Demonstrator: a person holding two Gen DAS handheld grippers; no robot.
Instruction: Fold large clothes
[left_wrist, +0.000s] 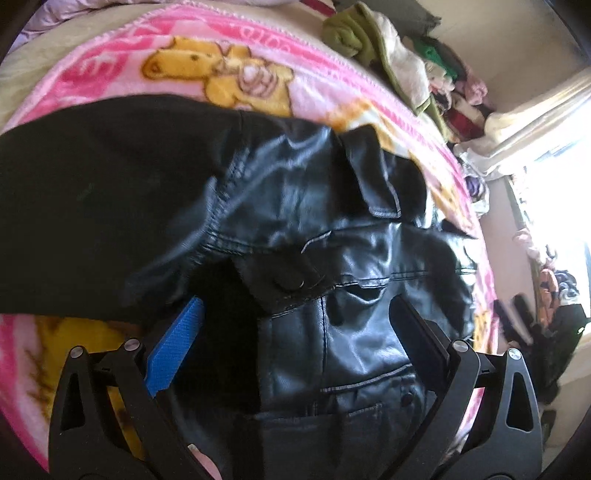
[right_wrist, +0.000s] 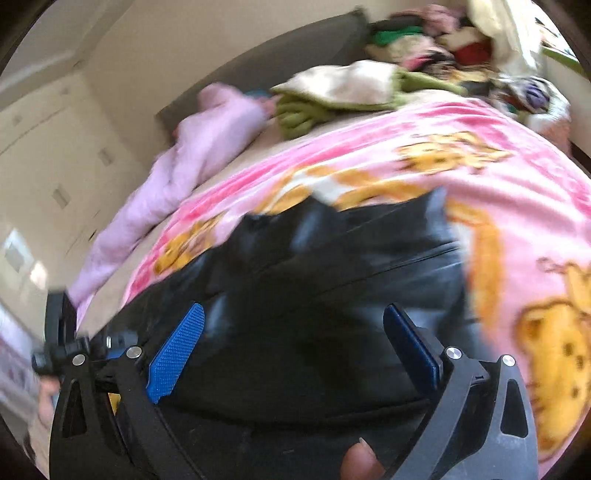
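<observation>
A black leather jacket (left_wrist: 295, 192) lies crumpled on a pink blanket with yellow bears (left_wrist: 129, 66). Its matte black lining (left_wrist: 92, 184) is turned up at the left. My left gripper (left_wrist: 295, 302) hovers close over the collar and snap tab, open wide, with the blue pad (left_wrist: 177, 343) beside a fold of leather. In the blurred right wrist view the jacket (right_wrist: 332, 258) spreads across the blanket (right_wrist: 517, 177). My right gripper (right_wrist: 294, 309) is open wide above it, with nothing pinched between its pads. A fingertip of the person (right_wrist: 362, 458) shows at the bottom edge.
A heap of mixed clothes (left_wrist: 436, 85) and a green garment (right_wrist: 306, 110) lie at the far side of the bed. A lilac quilted garment (right_wrist: 177, 166) lies along the bed's edge. A bright window (left_wrist: 554, 184) is at the right; cupboard doors (right_wrist: 55, 166) line the wall.
</observation>
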